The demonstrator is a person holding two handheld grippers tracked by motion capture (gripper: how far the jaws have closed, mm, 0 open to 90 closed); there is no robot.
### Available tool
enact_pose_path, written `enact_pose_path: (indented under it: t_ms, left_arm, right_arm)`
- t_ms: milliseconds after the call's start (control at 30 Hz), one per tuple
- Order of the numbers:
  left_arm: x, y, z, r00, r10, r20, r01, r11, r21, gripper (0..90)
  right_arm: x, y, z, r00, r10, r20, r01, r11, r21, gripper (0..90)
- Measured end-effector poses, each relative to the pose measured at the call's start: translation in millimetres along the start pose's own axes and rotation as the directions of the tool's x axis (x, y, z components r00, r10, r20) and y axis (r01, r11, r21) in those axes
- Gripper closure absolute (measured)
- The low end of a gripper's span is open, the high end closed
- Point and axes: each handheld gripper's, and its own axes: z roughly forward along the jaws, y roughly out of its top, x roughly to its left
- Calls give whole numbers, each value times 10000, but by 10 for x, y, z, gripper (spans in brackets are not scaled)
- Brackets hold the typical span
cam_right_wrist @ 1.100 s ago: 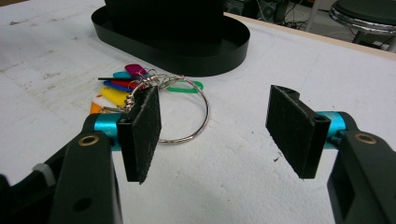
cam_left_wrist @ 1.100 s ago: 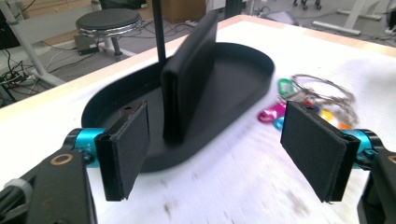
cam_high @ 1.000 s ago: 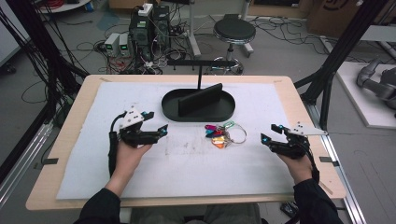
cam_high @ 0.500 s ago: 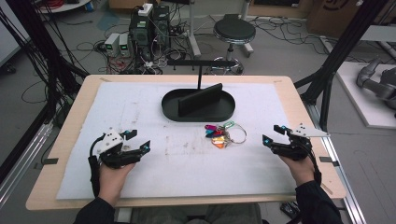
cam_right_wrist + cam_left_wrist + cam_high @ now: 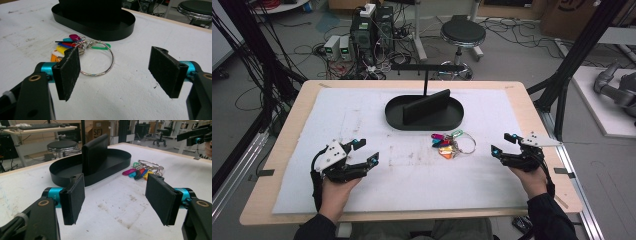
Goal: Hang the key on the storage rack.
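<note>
The key ring lies on the counter just ahead of the right claw, ring end nearest; its jaws have just been opening, nothing between them (left claw, also empty and wide, sits farther off).

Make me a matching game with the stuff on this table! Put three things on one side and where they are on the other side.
Things:
1. black tray
2. bunch of keys
3. left gripper

Places:
A. lying on the white mat just in front of the tray
B. near the table's front left corner, jaws open
C. at the back middle of the mat

Pairs: 1-C, 2-A, 3-B
</note>
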Motion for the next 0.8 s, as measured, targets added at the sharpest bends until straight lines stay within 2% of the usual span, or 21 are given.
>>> enact_pose_path:
  t_ms: [100, 367, 433, 467, 567, 600, 633, 800]
  left_arm:
    - [18, -13, -35, 9998, -96, -173, 97, 9999, 107, 309]
    - [65, -50, -106, 9982, -267, -537, 282, 9992, 266, 302]
    - [69, -54, -114, 9982, -261, -546, 276, 9992, 274, 301]
    - [70, -55, -118, 9982, -249, -554, 266, 9992, 301, 302]
    - [67, -57, -118, 9979, -246, -593, 265, 9991, 316, 302]
    - [70, -57, -110, 9982, -225, -557, 242, 9992, 307, 302]
    - [70, -57, -110, 9982, -225, -557, 242, 9992, 307, 302]
    - [61, -65, -85, 9987, -215, -471, 233, 9990, 379, 302]
  right_arm:
    - [-11, 6, 37, 10000, 12, 7, -12, 10000, 59, 218]
    - [-32, 23, 143, 9999, 23, 134, -26, 9997, 260, 228]
    - [-40, 29, 154, 9998, 1, 187, -7, 9996, 296, 254]
    - [-55, 37, 177, 9998, 33, 220, -41, 9994, 355, 313]
    - [-70, 47, 211, 9997, 113, 226, -122, 9992, 393, 361]
    - [-83, 70, 258, 9994, 192, 290, -206, 9987, 469, 412]
    - [-83, 70, 258, 9994, 192, 290, -206, 9987, 469, 412]
    - [-73, 148, 487, 9990, 384, 208, -402, 9947, 949, 515]
